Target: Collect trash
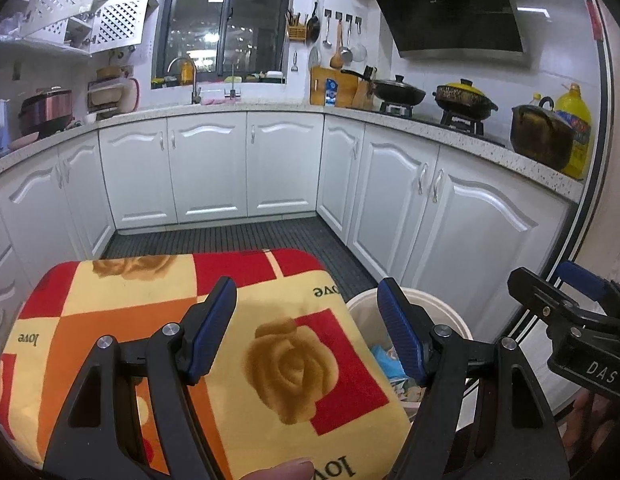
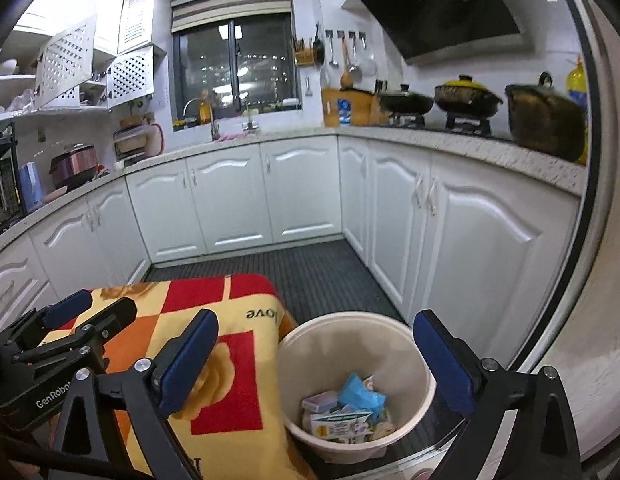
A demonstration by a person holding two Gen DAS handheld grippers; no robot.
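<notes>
A cream round bin (image 2: 410,432) stands on the floor right of a low table covered by a red, orange and yellow rose cloth (image 2: 229,360). In the bin lie several pieces of trash (image 2: 346,412): small cartons and a blue wrapper. My right gripper (image 2: 316,364) is open and empty above the bin. My left gripper (image 1: 307,332) is open and empty above the cloth (image 1: 149,300); the bin's rim (image 1: 450,312) shows at its right finger. No trash shows on the cloth.
White base cabinets (image 2: 237,196) line three sides around a dark ribbed floor mat (image 2: 322,272). Pots (image 1: 464,98) stand on the stove on the right counter, with a yellow oil bottle (image 1: 576,128) beyond. My right gripper also shows in the left wrist view (image 1: 570,304).
</notes>
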